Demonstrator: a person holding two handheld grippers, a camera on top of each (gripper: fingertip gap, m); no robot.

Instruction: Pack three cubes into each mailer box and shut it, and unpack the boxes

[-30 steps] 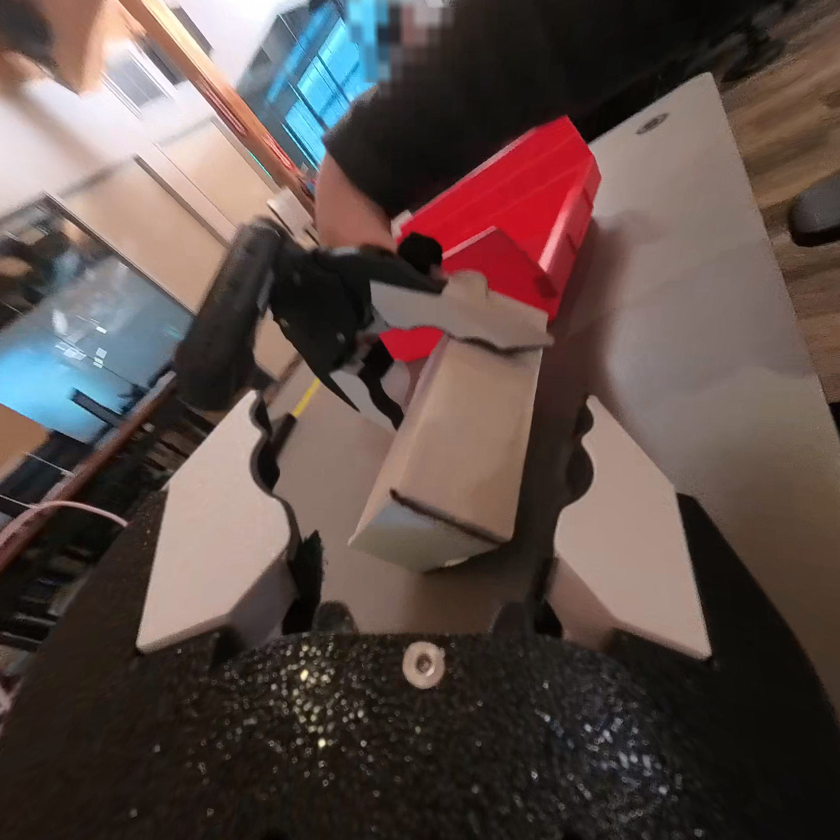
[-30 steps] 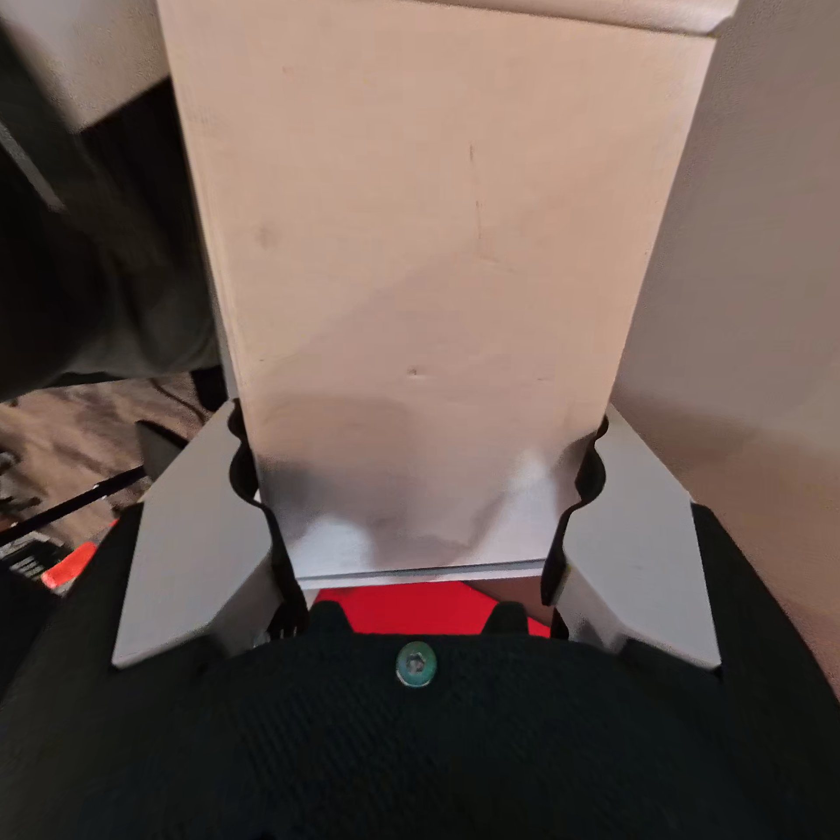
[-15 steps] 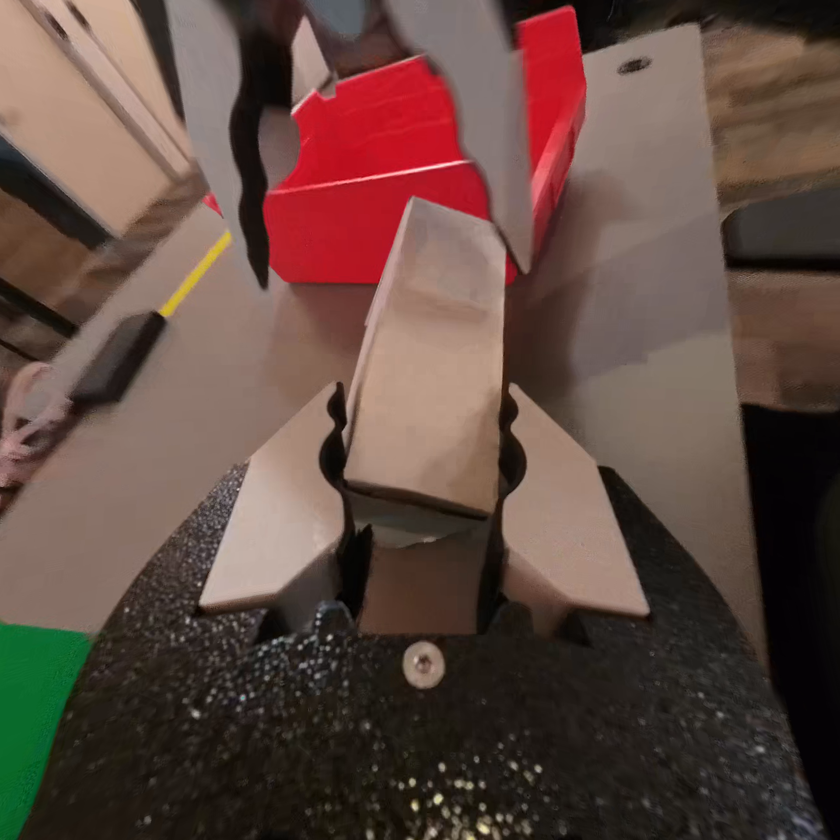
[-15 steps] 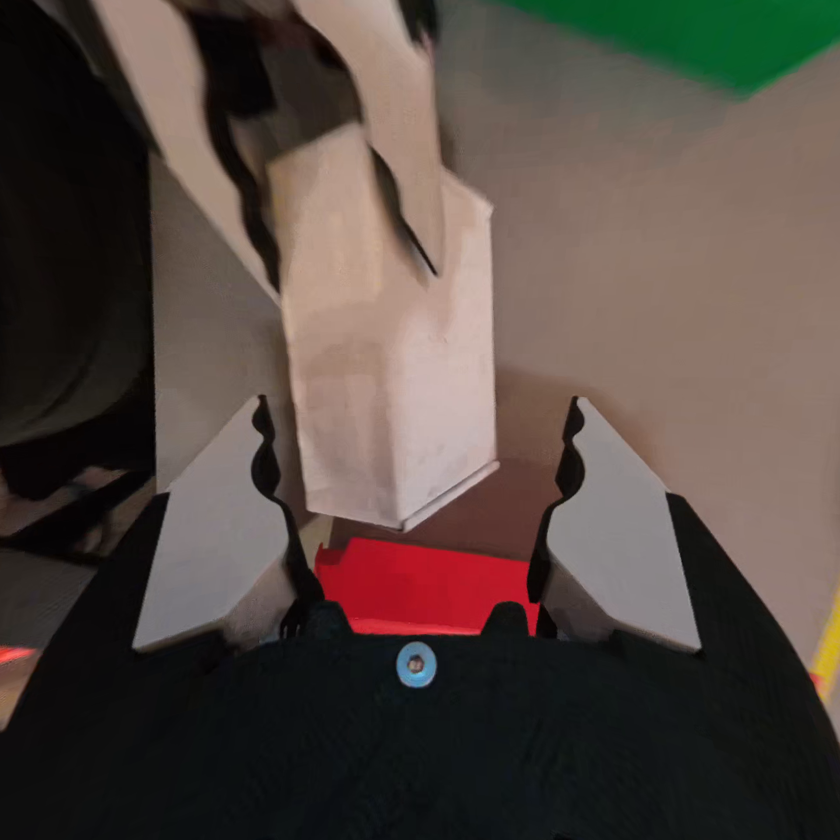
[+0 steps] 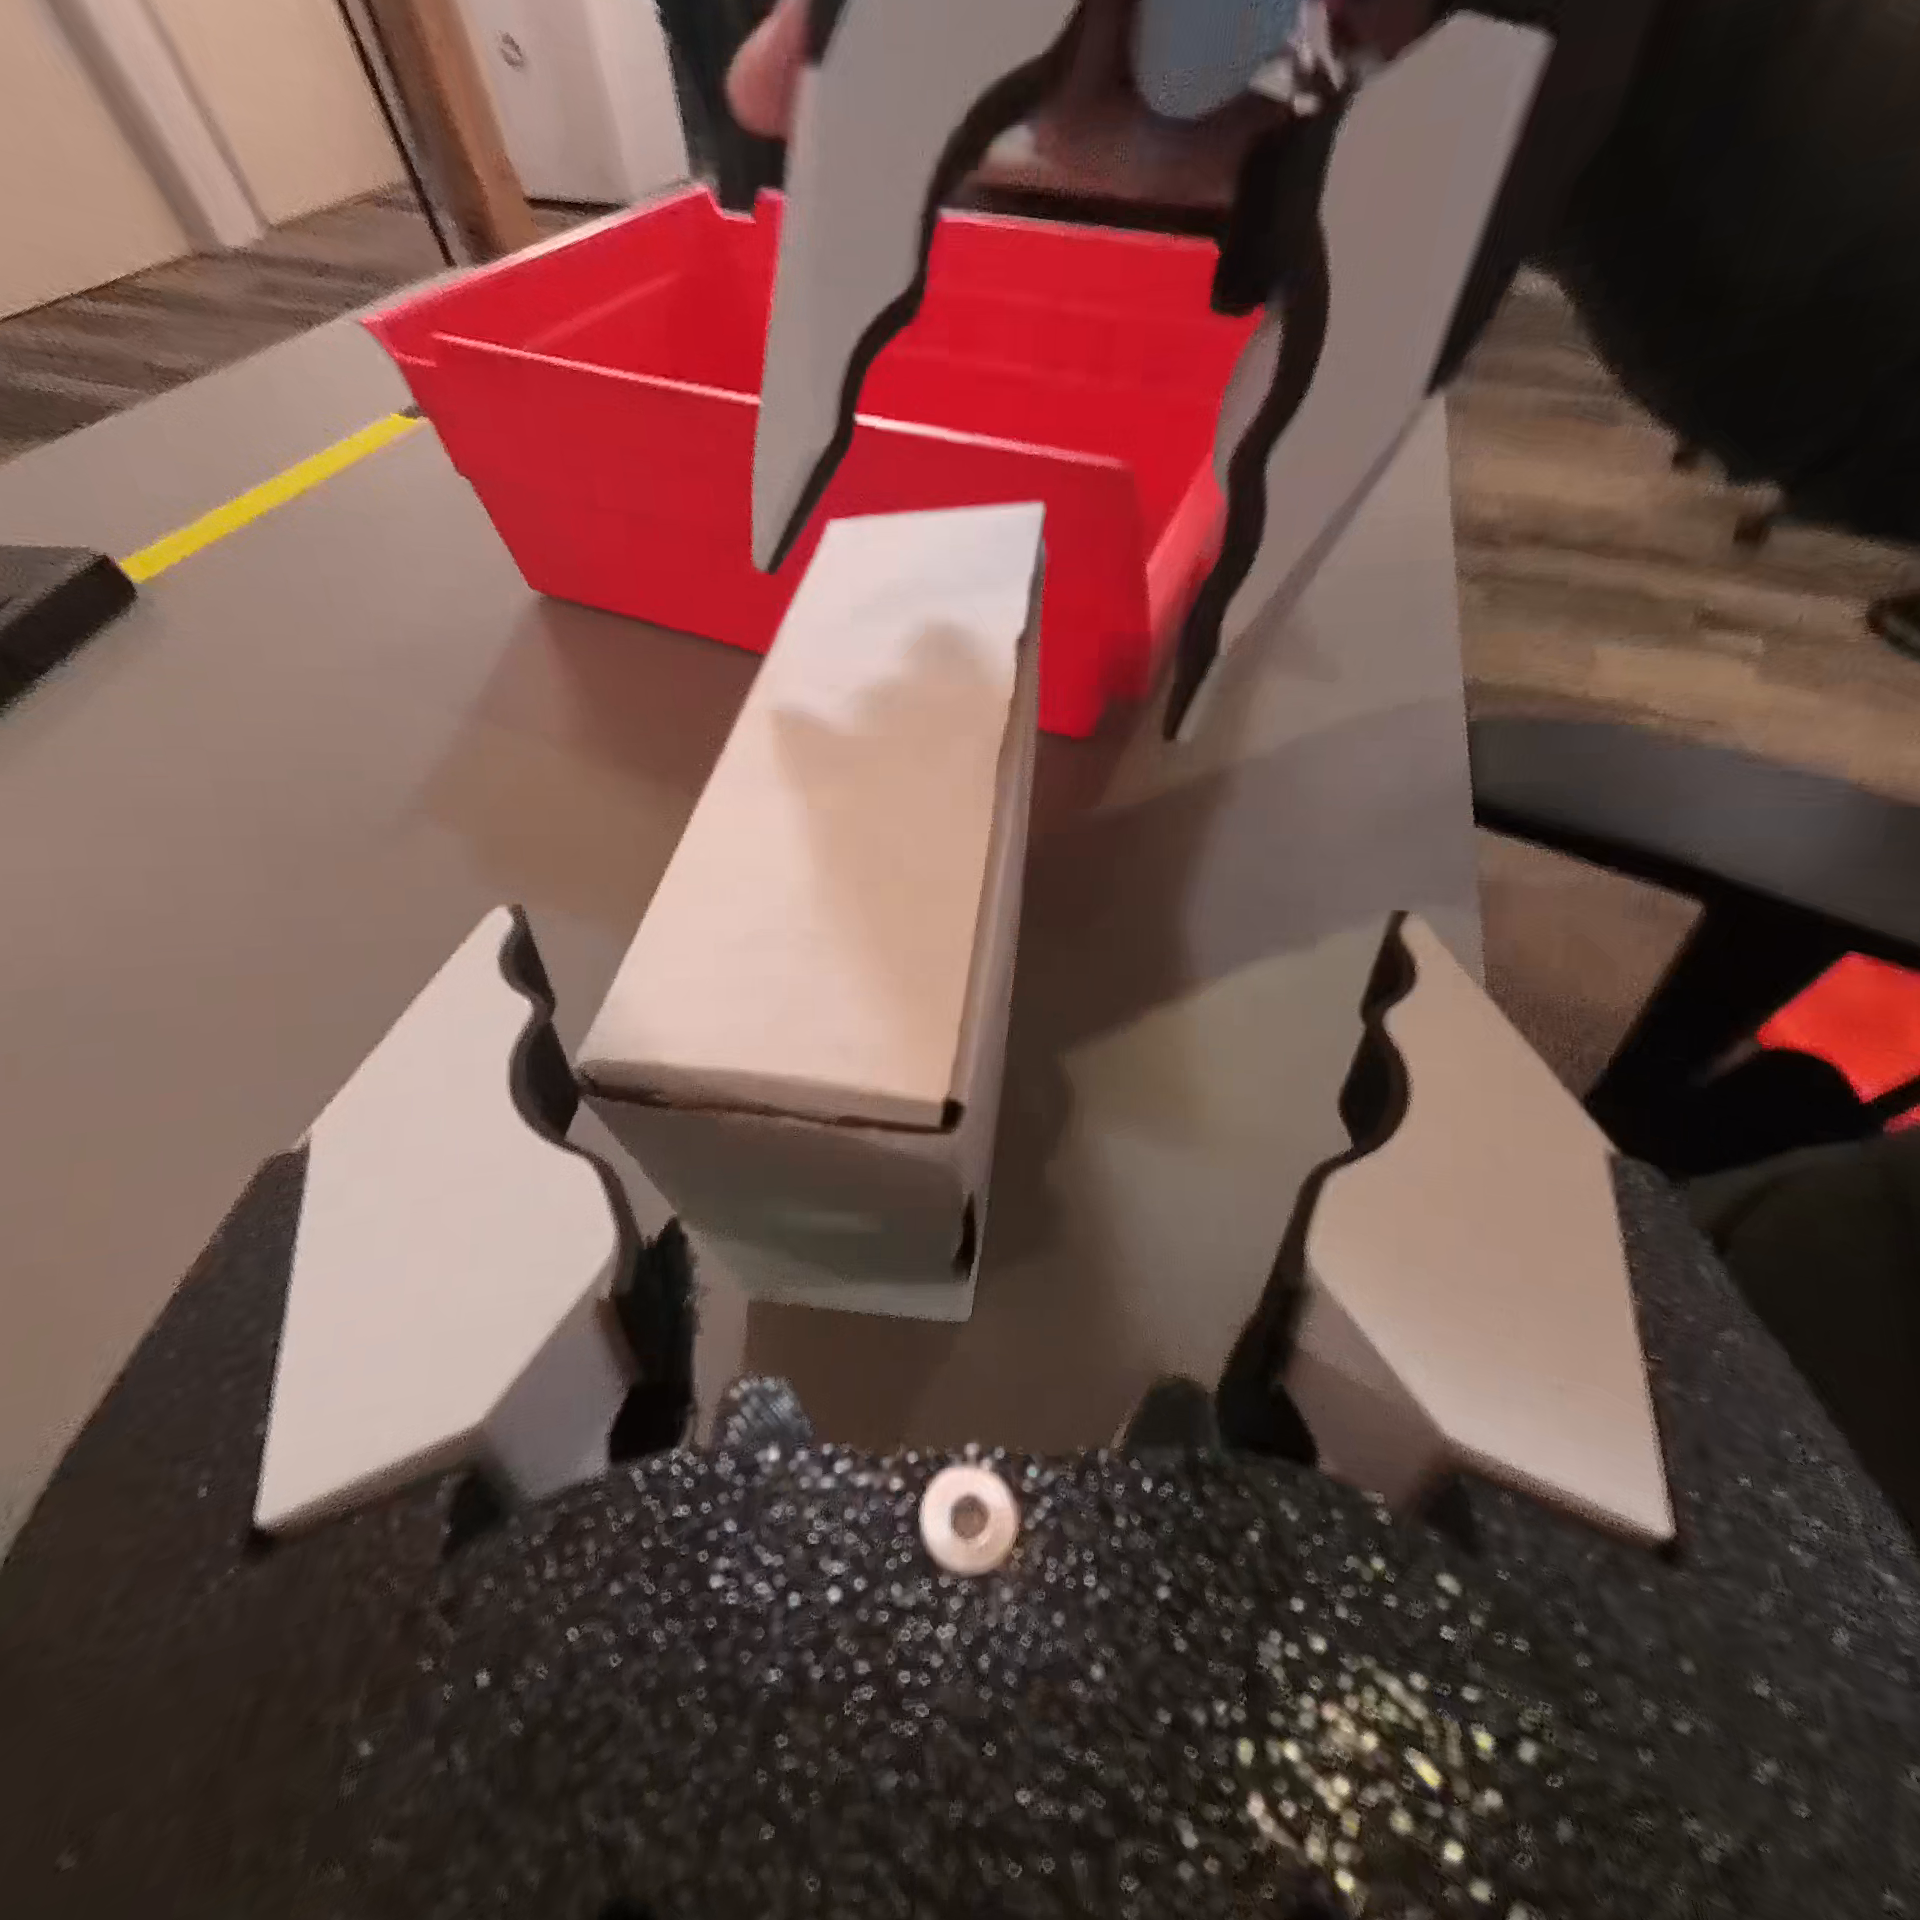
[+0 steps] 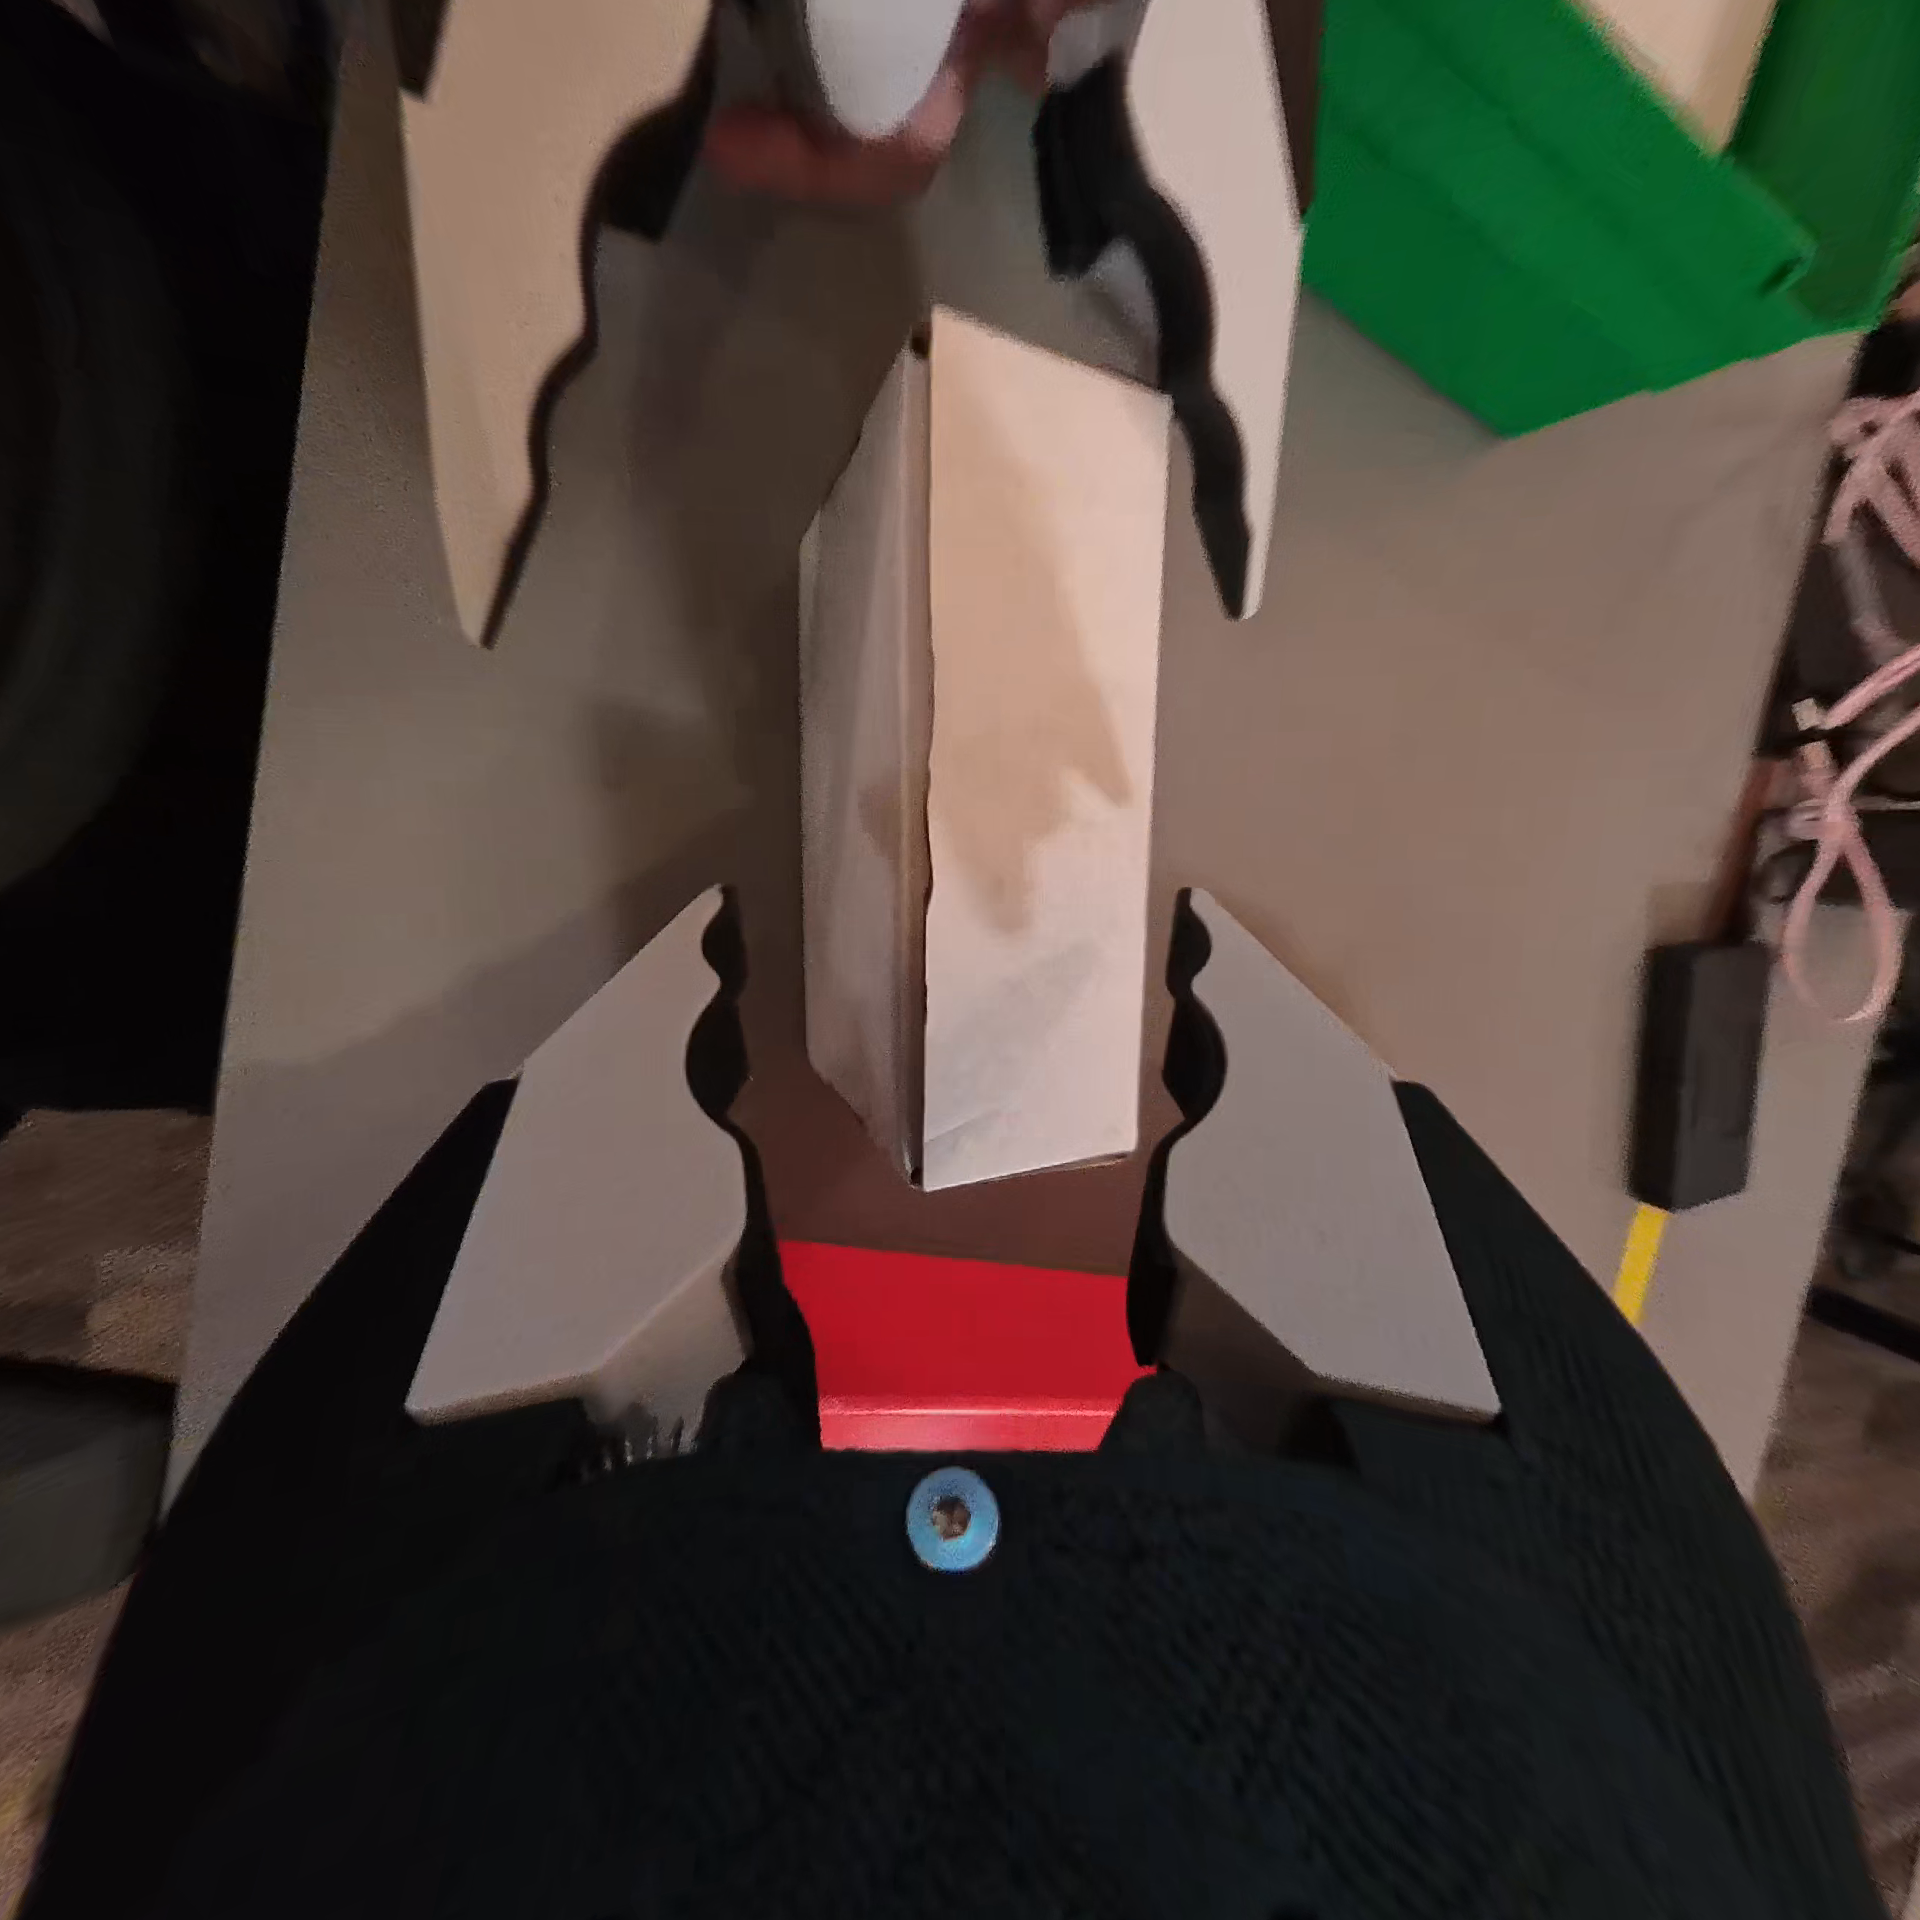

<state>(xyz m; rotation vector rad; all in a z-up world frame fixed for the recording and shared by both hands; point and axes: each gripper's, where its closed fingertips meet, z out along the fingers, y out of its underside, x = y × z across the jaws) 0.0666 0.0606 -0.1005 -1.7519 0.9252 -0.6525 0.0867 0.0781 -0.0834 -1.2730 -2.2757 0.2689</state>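
lying lengthwise between two facing grippers, the closed mailer box (image 5: 831, 883) rested on the surface (image 5: 312, 748)

its long axis ran straight from the left gripper (image 5: 956, 1039) toward the right gripper (image 6: 956, 997), one short end reaching in between each pair of fingers; both grippers stood wide, with a gap beside the box at least on one side and no pad seen pressing, so neither held it; the left sat closer over its end, its left finger (image 5: 436, 1195) just beside a corner; the red bin (image 5: 644, 457) lay beyond the far end; by my judgement either could close across the narrow width.
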